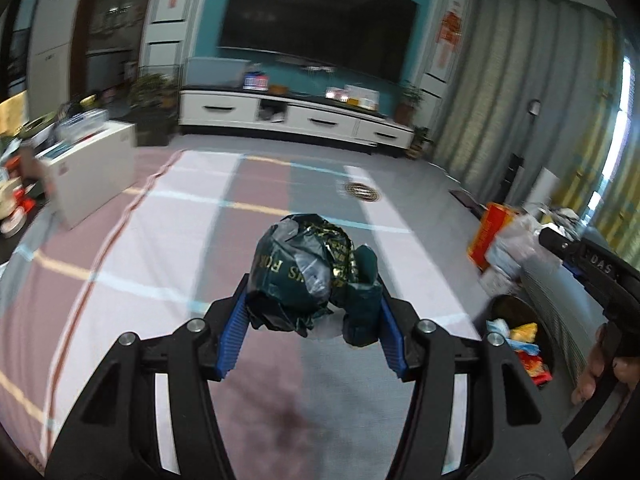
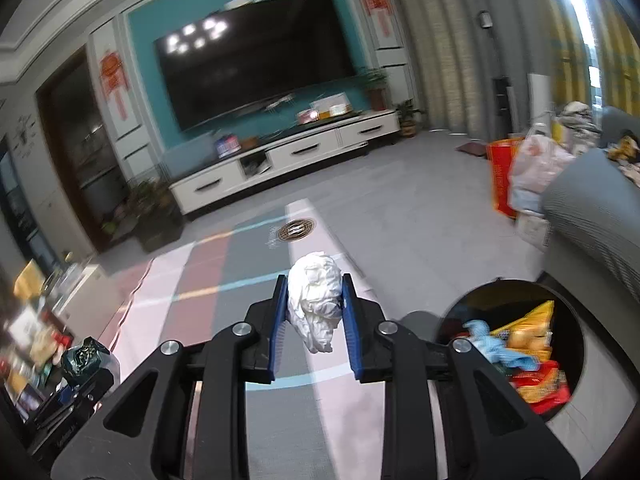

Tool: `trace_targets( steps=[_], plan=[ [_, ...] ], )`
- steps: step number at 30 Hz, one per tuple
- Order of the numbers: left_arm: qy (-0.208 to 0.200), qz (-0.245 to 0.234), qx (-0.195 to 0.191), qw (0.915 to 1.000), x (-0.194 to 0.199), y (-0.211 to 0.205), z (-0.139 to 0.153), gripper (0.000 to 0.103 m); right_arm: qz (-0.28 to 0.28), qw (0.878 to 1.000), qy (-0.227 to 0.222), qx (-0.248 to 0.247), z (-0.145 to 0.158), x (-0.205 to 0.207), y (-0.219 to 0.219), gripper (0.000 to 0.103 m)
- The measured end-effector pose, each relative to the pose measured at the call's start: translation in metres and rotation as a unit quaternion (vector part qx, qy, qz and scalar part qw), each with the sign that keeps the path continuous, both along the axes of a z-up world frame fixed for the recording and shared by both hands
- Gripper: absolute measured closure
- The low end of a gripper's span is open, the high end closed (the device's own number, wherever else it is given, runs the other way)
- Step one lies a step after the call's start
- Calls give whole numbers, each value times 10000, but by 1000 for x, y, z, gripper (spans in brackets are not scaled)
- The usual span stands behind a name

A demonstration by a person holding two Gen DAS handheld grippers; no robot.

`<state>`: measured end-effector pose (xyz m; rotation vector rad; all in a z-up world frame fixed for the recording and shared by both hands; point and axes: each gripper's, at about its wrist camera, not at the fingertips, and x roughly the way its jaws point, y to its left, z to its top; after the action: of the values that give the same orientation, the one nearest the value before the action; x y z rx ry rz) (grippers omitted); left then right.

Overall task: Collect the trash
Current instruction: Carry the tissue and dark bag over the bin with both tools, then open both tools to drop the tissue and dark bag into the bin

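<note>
My left gripper (image 1: pixel 314 304) is shut on a crumpled dark green plastic bag (image 1: pixel 308 272) with gold lettering, held above the striped cloth (image 1: pixel 160 260). In the right wrist view my right gripper (image 2: pixel 314 310) is shut on a crumpled white paper wad (image 2: pixel 316 300). A round black trash bin (image 2: pixel 516 344) with colourful wrappers inside stands low at the right of that gripper; the same trash bin (image 1: pixel 520 336) shows at the right of the left wrist view. The left gripper with its green bag (image 2: pixel 86 356) also appears at the lower left of the right wrist view.
A grey sofa (image 2: pixel 592 216) rises beside the bin, with a red bag (image 2: pixel 500 176) and plastic bags behind it. A white box (image 1: pixel 92 168) and a cluttered table (image 1: pixel 16 184) stand at the left. A TV cabinet (image 1: pixel 296 116) lines the far wall. A hand (image 1: pixel 600 372) holds the right gripper's handle.
</note>
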<state>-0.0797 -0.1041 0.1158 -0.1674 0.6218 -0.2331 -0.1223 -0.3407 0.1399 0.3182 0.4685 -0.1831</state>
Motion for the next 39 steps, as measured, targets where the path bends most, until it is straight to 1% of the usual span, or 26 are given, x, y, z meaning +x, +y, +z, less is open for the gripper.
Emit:
trace_targets(
  steps=[2,4,6,9,12,13,17,21,25,29,32,36,39],
  plan=[
    [19,-264,-114,9996,1,-25,4,45,-321,9995,-15,-47,1,-10,-16,76],
    [60,-575,-163,9982,2,-51,5,45,-531,9986,-26,-3,1,-18,-30,76],
    [118,-837,-150,9963,2,-73,3,45,-801,9967,-56,139,-2,-30,-51,76],
    [259,-1327,-134,9907,3,-116,-4,45,-1168,9924,-81,386,-7,-45,-79,76],
    [498,-1845,-190,9814,5,-159,-16,45,-1496,9865,-12,663,-17,-57,-104,76],
    [593,-2060,-163,9766,5,-179,-22,45,-1593,9843,52,762,-22,-60,-114,76],
    [694,-2500,30,9658,5,-231,-36,45,-1872,9756,217,1124,-41,-71,-143,76],
    [860,-2775,128,9568,6,-269,-50,45,-2065,9681,365,1370,-59,-75,-159,76],
    [981,-2963,310,9495,6,-292,-65,45,-2292,9592,671,1515,-77,-73,-173,76],
    [1106,-3106,462,9429,7,-312,-82,45,-2413,9522,852,1666,-91,-72,-184,76],
    [1239,-3141,501,9399,10,-320,-92,44,-2420,9494,952,1759,-98,-70,-189,76],
    [1324,-3152,499,9384,14,-324,-98,41,-2367,9481,1193,1755,-106,-62,-191,76],
    [1369,-3164,448,9376,14,-325,-100,40,-2281,9494,1215,1782,-108,-60,-192,75]
  ],
)
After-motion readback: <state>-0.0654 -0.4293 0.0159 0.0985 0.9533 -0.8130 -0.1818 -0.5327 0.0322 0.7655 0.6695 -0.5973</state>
